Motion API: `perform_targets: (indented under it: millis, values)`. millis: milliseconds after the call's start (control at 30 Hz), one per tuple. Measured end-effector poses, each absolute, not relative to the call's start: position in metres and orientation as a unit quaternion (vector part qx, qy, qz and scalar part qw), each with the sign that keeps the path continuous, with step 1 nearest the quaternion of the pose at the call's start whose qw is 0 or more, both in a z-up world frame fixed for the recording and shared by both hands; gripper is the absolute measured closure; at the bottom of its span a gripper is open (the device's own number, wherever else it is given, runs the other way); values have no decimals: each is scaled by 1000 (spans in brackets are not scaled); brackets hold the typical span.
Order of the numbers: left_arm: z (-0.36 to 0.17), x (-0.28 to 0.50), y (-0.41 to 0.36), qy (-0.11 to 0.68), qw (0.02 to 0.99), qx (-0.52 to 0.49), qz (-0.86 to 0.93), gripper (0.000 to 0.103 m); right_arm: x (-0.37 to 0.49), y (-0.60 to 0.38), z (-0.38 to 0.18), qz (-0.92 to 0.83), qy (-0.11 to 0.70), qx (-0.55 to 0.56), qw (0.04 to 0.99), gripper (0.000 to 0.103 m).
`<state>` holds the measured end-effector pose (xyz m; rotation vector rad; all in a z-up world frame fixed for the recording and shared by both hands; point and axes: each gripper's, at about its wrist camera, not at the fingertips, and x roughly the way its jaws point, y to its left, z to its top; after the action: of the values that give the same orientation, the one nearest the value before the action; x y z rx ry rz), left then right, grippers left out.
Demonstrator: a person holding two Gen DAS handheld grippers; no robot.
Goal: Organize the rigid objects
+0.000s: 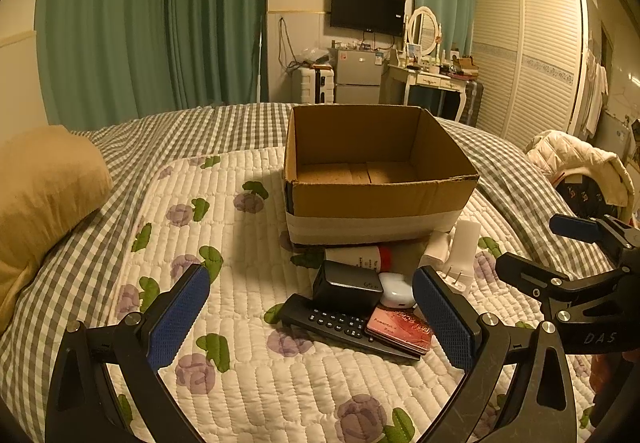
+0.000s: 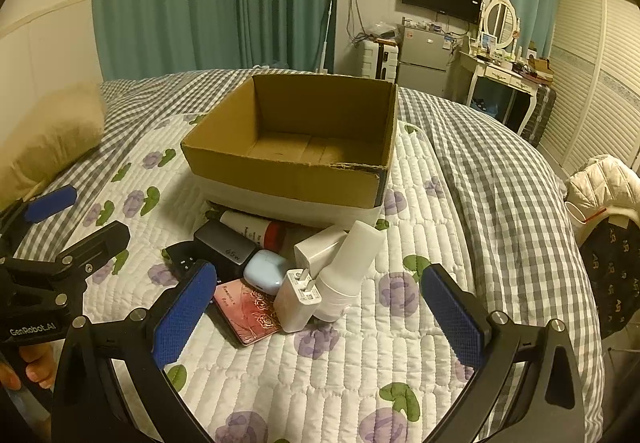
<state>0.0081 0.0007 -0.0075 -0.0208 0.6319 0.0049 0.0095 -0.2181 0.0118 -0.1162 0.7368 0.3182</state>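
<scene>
An empty cardboard box stands on the quilted bed. In front of it lies a pile: a black remote, a dark 65W charger, a pale earbud case, a red card case, a white tube with a red cap, a white plug charger and a white bottle. My left gripper is open, just short of the pile. My right gripper is open, around the plug charger's near end.
A tan pillow lies at the left on the checked bedspread. A chair with a white jacket stands off the bed's right edge. Curtains, a TV, a fridge and a dresser stand far behind.
</scene>
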Motion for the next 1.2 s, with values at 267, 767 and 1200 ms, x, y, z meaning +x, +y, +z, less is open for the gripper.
perform_targets:
  millis: [267,767,1200]
  values:
    - [-7,7,-1,311,950,-10,2,0,10,-218,11,158,360,-56,918,0]
    - [-8,6,-4,312,950,-10,3,0,13,-215,10,164,366,-61,914,0]
    - [-9,5,-2,310,951,-12,2,0,15,-213,11,166,369,-61,912,0]
